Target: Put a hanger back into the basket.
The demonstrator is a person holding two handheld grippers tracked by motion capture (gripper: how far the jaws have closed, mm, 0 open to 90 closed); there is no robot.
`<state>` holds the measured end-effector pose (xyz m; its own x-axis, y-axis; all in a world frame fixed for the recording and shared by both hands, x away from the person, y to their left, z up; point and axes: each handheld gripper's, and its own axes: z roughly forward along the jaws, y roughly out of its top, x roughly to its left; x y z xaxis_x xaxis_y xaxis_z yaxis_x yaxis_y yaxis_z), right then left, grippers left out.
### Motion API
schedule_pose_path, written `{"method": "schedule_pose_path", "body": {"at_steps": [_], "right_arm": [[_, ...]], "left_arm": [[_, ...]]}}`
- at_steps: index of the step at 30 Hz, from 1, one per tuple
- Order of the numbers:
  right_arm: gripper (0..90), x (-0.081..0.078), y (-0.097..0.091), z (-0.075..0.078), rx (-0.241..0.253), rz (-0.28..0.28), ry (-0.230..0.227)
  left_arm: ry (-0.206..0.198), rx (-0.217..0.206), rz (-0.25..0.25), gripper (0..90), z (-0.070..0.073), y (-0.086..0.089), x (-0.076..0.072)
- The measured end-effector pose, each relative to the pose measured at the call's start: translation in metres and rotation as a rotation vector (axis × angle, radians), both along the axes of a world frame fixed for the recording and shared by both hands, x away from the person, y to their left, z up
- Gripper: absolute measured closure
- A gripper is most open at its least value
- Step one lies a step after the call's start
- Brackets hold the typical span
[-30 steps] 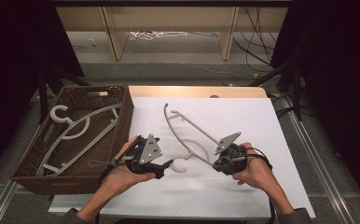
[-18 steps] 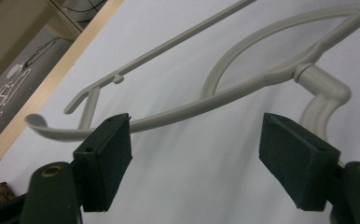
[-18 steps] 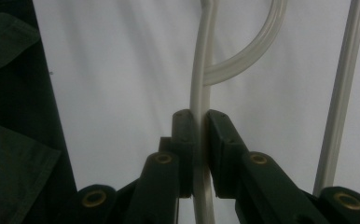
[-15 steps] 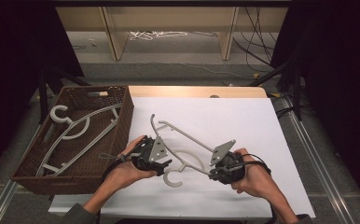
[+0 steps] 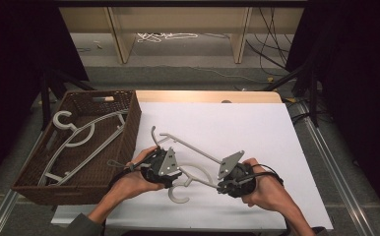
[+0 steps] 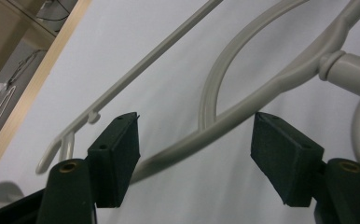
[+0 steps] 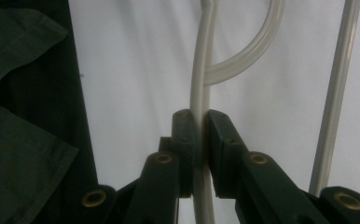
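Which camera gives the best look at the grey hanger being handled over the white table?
The high view: the grey hanger shows whole, hook and both arms. The left gripper view shows its shoulder and neck between open jaws; the right gripper view shows one thin arm clamped.

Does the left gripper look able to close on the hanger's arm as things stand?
Probably yes: the hanger arm already runs between the left gripper pads, which have just been closing, with nothing else between them. The right gripper clamps its other arm, steadying it.
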<state>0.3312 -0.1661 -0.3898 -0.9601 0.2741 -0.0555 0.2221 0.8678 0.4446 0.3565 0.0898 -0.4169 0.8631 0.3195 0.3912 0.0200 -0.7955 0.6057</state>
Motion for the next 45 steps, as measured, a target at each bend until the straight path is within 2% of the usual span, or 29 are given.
{"method": "schedule_pose_path", "body": {"at_steps": [7,11,12,13,14,19,24,28,31,33,34,35,36,37,38,39,41,42,43,44,45], "right_arm": [[82.2,-0.002,0.004,-0.001,-0.013,0.036,0.013],[82.2,-0.004,0.005,-0.001,-0.012,0.064,0.014],[82.2,-0.003,0.005,-0.001,-0.011,0.069,0.015],[82.2,-0.003,0.005,0.0,-0.009,0.072,0.014],[82.2,-0.003,0.004,0.0,-0.009,0.075,0.01],[82.1,-0.001,0.0,0.001,0.006,0.104,0.012],[81.7,0.004,-0.01,0.005,0.023,0.158,-0.016],[81.0,0.005,-0.016,0.008,0.033,0.169,-0.028],[79.6,0.009,-0.02,0.01,0.054,0.182,-0.055],[78.3,0.01,-0.023,0.011,0.058,0.17,-0.082],[76.6,0.012,-0.024,0.011,0.057,0.168,-0.086],[74.2,0.013,-0.025,0.011,0.072,0.13,-0.124],[75.9,0.014,-0.027,0.011,0.075,0.124,-0.12],[75.4,0.015,-0.028,0.011,0.08,0.125,-0.112],[74.3,0.014,-0.028,0.012,0.083,0.112,-0.109],[70.1,0.015,-0.029,0.013,0.088,0.099,-0.112],[61.7,0.017,-0.03,0.014,0.14,0.036,-0.114],[57.1,0.018,-0.031,0.015,0.157,0.005,-0.116],[52.9,0.019,-0.031,0.016,0.165,-0.014,-0.12],[46.2,0.019,-0.031,0.017,0.186,-0.061,-0.127],[43.0,0.02,-0.031,0.018,0.204,-0.083,-0.138]], "left_arm": [[0.012,0.026,-0.052,36.1,-0.006,-0.004,-0.002],[0.027,0.041,-0.108,45.0,-0.008,-0.005,-0.005],[0.04,0.045,-0.125,48.7,-0.008,-0.006,-0.005],[0.041,0.053,-0.135,56.2,-0.007,-0.006,-0.006],[0.038,0.054,-0.147,59.0,-0.007,-0.006,-0.007],[0.021,0.08,-0.191,63.0,-0.002,-0.005,-0.009],[0.033,0.069,-0.281,71.9,-0.002,-0.007,-0.013],[0.044,0.049,-0.291,73.8,-0.001,-0.009,-0.014],[0.047,0.019,-0.294,75.1,0.004,-0.006,-0.015],[0.064,-0.019,-0.3,77.2,0.01,-0.005,-0.016],[0.116,-0.075,-0.3,78.7,0.012,-0.005,-0.016],[0.102,-0.047,-0.309,79.5,0.015,-0.005,-0.017],[0.106,-0.059,-0.295,79.4,0.014,-0.006,-0.019],[0.11,-0.047,-0.288,79.4,0.015,-0.008,-0.02],[0.122,-0.062,-0.278,79.5,0.015,-0.009,-0.02],[0.147,-0.097,-0.247,79.6,0.014,-0.01,-0.02],[0.173,-0.124,-0.21,79.6,0.015,-0.009,-0.017],[0.174,-0.124,-0.201,79.6,0.016,-0.008,-0.017],[0.181,-0.142,-0.173,79.7,0.017,-0.007,-0.016],[0.183,-0.142,-0.158,79.7,0.018,-0.006,-0.016],[0.184,-0.136,-0.147,79.7,0.019,-0.005,-0.015]]}}
